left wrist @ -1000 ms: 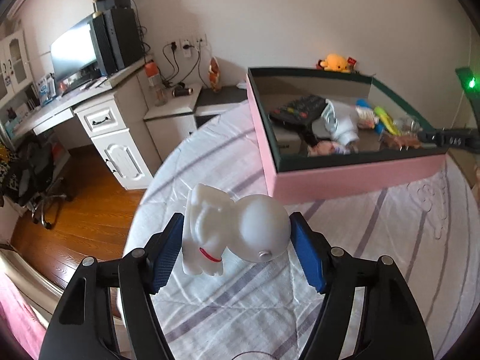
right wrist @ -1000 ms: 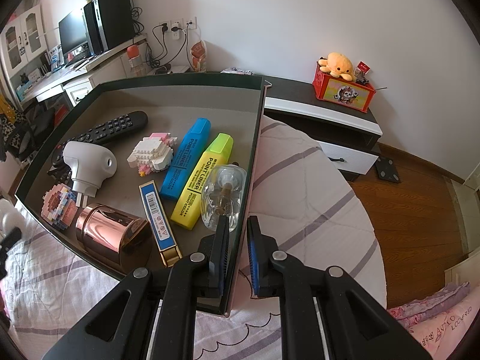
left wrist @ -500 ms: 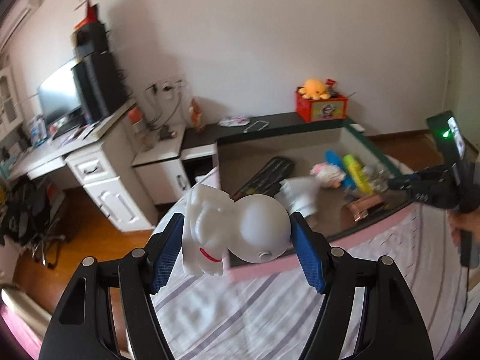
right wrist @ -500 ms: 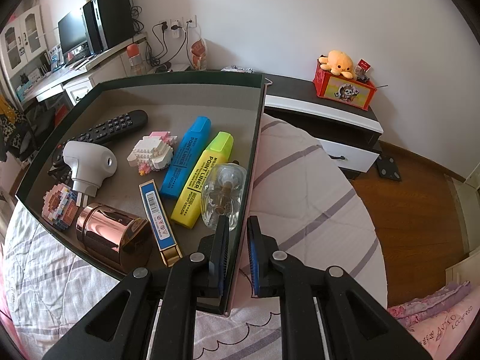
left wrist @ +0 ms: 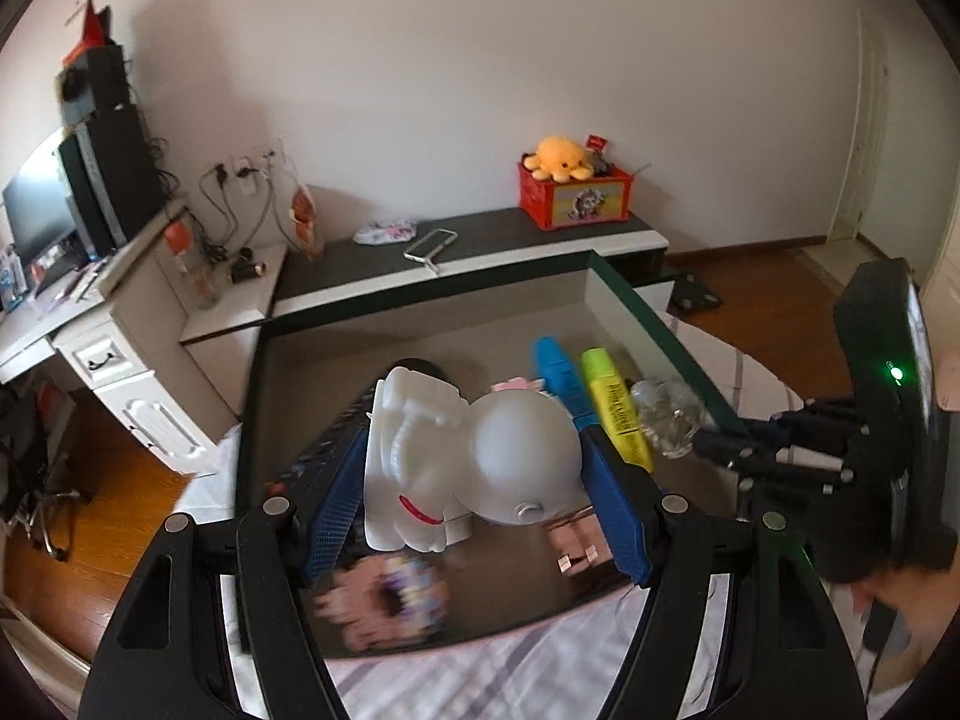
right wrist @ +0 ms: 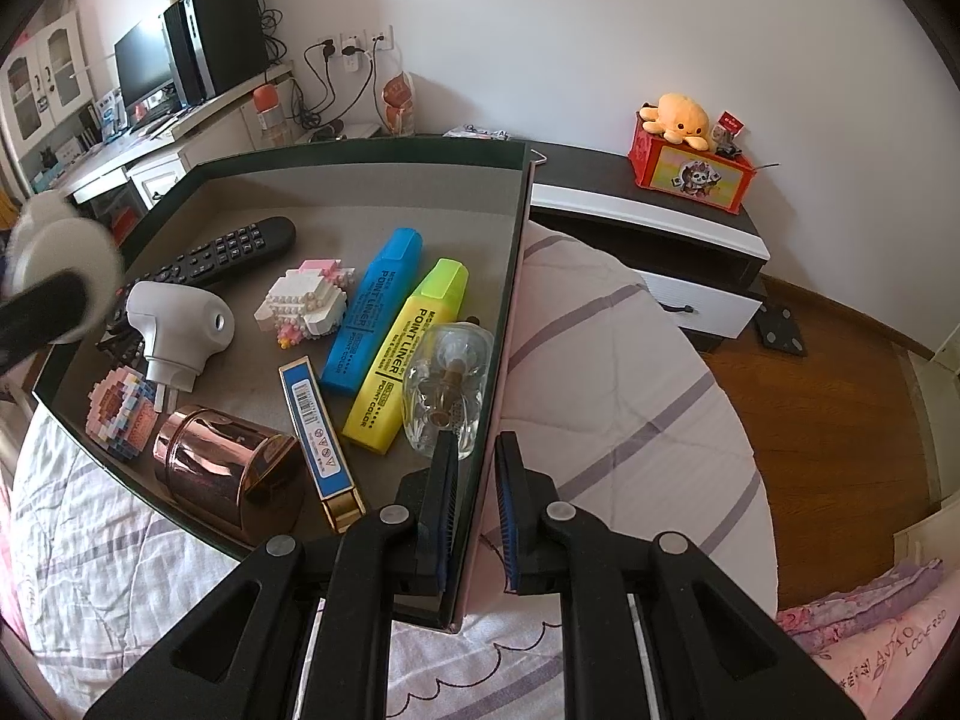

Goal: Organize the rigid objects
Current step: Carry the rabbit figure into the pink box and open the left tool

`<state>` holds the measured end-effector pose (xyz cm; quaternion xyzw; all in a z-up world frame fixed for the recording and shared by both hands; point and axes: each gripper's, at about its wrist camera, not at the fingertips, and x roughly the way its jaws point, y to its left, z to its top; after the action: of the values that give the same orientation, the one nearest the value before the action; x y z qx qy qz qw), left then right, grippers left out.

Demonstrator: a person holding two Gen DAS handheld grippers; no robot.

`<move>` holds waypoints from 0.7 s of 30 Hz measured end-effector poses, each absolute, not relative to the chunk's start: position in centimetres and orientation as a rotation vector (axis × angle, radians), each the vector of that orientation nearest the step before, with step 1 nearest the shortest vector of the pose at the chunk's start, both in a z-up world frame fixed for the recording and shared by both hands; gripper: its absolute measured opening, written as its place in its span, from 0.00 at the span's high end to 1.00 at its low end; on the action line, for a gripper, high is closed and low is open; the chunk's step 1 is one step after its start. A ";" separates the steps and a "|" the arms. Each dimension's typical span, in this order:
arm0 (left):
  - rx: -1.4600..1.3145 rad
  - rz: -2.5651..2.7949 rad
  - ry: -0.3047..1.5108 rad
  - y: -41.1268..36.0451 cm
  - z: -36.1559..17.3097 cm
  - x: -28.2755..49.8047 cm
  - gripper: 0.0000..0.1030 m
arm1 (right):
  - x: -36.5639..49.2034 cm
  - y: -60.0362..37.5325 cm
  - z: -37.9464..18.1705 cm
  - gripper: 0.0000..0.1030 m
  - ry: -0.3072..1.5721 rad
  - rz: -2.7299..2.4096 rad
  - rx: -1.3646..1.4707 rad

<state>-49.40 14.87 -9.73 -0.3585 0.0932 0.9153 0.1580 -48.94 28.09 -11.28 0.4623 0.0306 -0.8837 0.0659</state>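
My left gripper [left wrist: 474, 462] is shut on a white dog figurine [left wrist: 480, 456] with a red collar and holds it above the inside of the pink box with a dark green rim [left wrist: 654, 336]. The figurine [right wrist: 60, 258] also shows blurred at the left edge of the right wrist view. My right gripper [right wrist: 477, 444] is shut on the box's right wall [right wrist: 510, 276]. In the box [right wrist: 360, 147] lie a remote [right wrist: 234, 246], a blue highlighter [right wrist: 372, 306], a yellow highlighter [right wrist: 408, 354], a glass bottle [right wrist: 447, 390], a copper tin [right wrist: 222, 468] and block toys [right wrist: 309, 300].
The box rests on a bed with a striped quilt [right wrist: 612, 360]. Behind it stand a dark low cabinet [right wrist: 648, 192] with a red crate and orange plush [right wrist: 678, 120], and a white desk with a monitor [right wrist: 144, 66]. Wooden floor [right wrist: 828, 396] lies to the right.
My left gripper has carried the figurine from over the quilt up to and above the box's interior. My right gripper has kept still on the box wall.
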 end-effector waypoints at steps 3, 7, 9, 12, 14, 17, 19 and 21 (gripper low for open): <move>-1.062 2.597 0.275 16.5 -10.7 -50.3 0.31 | -49.0 28.2 -11.3 0.87 0.082 -2.659 1.396; -1.127 2.578 0.296 17.7 -12.5 -51.6 0.31 | -48.9 28.2 -11.3 0.86 0.076 -2.657 1.397; -1.129 2.575 0.299 18.1 -13.0 -51.8 0.31 | -48.9 28.2 -11.3 0.86 0.074 -2.657 1.395; -1.153 2.584 0.287 18.0 -13.6 -51.9 0.31 | -48.9 28.3 -11.3 0.86 0.069 -2.658 1.394; -1.165 2.590 0.269 17.7 -13.7 -51.7 0.30 | -48.9 28.2 -11.3 0.86 0.067 -2.658 1.396; -1.139 2.608 0.247 17.1 -13.2 -51.0 0.24 | -49.0 28.3 -11.2 0.86 0.066 -2.657 1.400; -1.095 2.649 0.245 16.5 -12.4 -50.3 0.06 | -49.1 28.3 -11.2 0.86 0.066 -2.654 1.406; -1.057 2.671 0.232 16.0 -11.6 -49.7 0.04 | -49.2 28.3 -11.2 0.86 0.062 -2.653 1.411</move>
<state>-49.75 15.95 -11.59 -0.3637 0.0800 0.9190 0.1293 -49.17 28.25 -11.25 0.4684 0.0206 -0.8807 0.0679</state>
